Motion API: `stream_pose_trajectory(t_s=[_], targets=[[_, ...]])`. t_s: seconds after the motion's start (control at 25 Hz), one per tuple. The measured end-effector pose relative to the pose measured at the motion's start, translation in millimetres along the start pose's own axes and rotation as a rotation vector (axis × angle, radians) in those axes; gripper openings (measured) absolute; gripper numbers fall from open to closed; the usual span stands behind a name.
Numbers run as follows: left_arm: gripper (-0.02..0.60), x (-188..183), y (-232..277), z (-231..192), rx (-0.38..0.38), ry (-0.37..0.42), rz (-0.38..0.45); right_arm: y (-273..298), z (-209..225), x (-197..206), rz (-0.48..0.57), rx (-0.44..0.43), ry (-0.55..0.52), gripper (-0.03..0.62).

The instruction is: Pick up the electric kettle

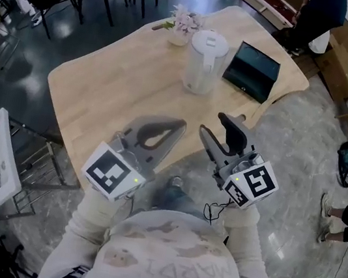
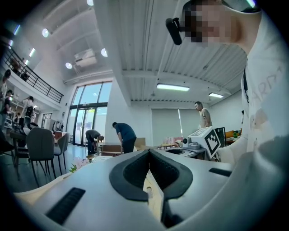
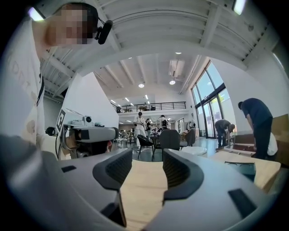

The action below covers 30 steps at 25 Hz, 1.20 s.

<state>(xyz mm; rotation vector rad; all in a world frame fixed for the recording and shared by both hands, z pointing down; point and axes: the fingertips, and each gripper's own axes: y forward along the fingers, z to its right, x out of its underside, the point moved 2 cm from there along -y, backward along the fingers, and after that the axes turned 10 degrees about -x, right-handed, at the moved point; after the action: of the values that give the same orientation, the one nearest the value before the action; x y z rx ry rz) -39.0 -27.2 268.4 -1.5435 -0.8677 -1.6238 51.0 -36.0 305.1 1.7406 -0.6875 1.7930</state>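
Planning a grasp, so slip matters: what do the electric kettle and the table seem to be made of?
The electric kettle looks like smooth white plastic, slightly glossy, with a soft sheen on its lid; coated metal is possible. The table looks like pale matt wood or laminate, with faint grain streaks.

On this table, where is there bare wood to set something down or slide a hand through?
Free: the broad stretch of table left of the kettle, and the strip between the kettle and the left tongs and right tongs at the near edge. Crowded: the far end, where flowers, kettle and dark box stand close together.
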Motion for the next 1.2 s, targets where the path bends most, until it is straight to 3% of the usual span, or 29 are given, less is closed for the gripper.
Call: stream_pose_trajectory(t_s=[0.12, 0.64, 1.2], targets=[[0.012, 1.0, 15.6, -13.1, -0.031, -0.039, -0.026, 17.0, 31.6, 10.8, -0.017, -0.021, 0.034, 0.201], [0.012, 18.7, 59.1, -52.6, -0.101, -0.066, -0.066, 74.6, 134.1, 75.5, -0.129, -0.077, 0.136, 0.219], [0.012, 38.1, 88.3, -69.7, -0.127, -0.087, -0.119, 113.7, 176.5, 124.0, -0.209, -0.166, 0.21, 0.224]])
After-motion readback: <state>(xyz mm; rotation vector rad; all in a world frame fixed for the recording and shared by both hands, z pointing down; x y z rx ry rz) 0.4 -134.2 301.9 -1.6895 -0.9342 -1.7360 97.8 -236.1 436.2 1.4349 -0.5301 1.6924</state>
